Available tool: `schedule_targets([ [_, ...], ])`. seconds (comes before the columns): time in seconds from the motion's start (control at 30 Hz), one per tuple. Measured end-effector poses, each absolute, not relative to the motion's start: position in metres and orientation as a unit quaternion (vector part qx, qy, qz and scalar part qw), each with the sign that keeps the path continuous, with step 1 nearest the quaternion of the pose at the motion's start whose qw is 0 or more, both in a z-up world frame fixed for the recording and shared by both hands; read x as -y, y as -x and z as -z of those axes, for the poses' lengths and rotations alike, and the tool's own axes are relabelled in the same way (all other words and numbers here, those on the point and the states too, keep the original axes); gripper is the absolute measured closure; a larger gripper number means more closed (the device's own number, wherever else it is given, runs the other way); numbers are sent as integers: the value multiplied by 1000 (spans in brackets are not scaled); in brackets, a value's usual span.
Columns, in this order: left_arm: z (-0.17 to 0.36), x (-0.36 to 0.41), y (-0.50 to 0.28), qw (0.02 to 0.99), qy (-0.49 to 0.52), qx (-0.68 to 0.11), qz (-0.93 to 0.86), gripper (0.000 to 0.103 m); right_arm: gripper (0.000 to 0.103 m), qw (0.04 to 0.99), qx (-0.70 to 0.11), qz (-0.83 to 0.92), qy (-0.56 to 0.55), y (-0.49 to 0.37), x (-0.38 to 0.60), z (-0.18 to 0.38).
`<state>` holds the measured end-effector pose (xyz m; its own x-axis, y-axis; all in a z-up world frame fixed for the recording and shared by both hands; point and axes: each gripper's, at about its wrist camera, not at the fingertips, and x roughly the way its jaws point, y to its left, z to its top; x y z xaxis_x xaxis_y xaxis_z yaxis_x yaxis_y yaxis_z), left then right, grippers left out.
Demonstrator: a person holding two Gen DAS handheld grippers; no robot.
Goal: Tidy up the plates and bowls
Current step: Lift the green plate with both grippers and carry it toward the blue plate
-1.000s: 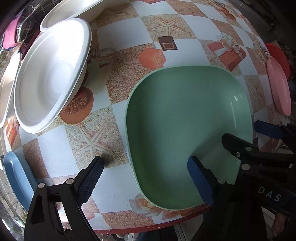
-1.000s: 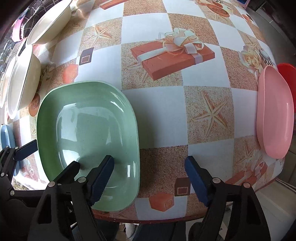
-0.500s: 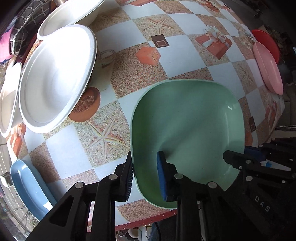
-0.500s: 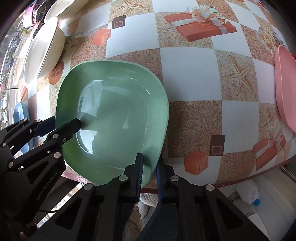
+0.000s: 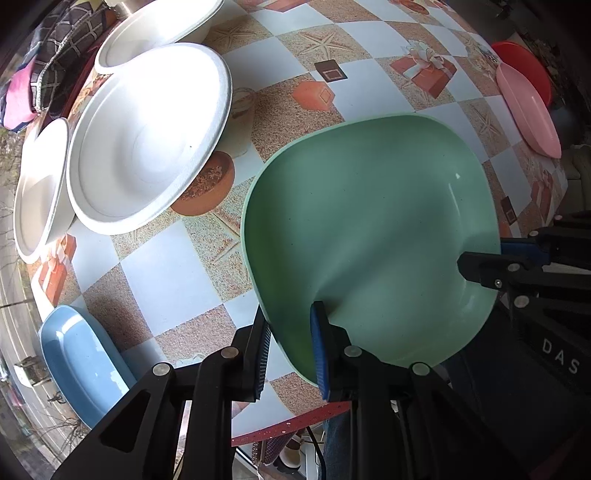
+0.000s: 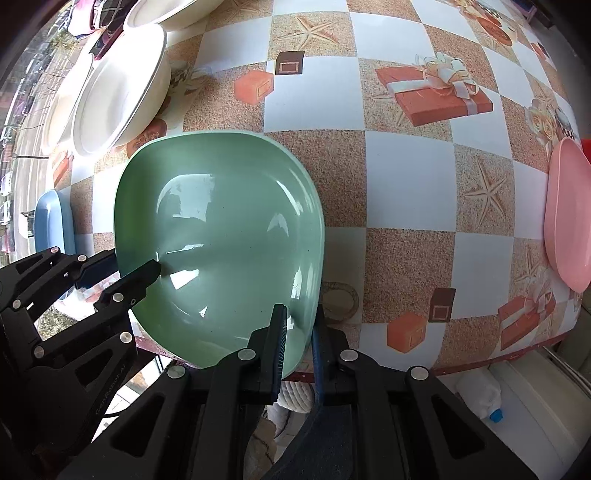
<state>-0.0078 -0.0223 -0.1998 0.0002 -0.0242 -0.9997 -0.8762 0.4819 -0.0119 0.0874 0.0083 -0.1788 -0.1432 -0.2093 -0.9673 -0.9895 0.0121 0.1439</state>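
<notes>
One green plate [image 5: 369, 229], three white bowls, one blue plate [image 5: 77, 362], one pink plate [image 5: 526, 110] and one red plate [image 5: 524, 61] are out on the patterned tabletop [image 6: 406, 184].

The left tongs [image 5: 288, 350] are clenched on the near-left rim of the green plate, one pad under the rim and one inside. The right tongs [image 6: 297, 343] are clenched on its near-right rim the same way. The plate hangs between both pairs of tongs, its near part out past the red tabletop edge [image 5: 295, 421].

Beyond the left tongs and off to their left sits the biggest white bowl [image 5: 147, 136], tilted, its rim overlapping a second white bowl [image 5: 37, 188] further left. A third white bowl [image 5: 159, 33] lies beyond them, near the far edge. The blue plate is just left of the left tongs, at the tabletop's near edge.

Far to the right of the right tongs the pink plate lies along the tabletop's right edge, with the red plate just behind it.

Ahead of both tongs, between the white bowls and the pink plate, the tabletop is bare checkered cloth, with wide room to move.

All the bowls and plates look empty.
</notes>
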Motion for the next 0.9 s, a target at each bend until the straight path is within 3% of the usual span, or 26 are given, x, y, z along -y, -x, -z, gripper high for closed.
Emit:
schedule_targets([
  [0.9, 160, 27, 16, 619, 361, -593, -367, 80, 88, 414, -567, -487, 519, -84, -8, 168],
])
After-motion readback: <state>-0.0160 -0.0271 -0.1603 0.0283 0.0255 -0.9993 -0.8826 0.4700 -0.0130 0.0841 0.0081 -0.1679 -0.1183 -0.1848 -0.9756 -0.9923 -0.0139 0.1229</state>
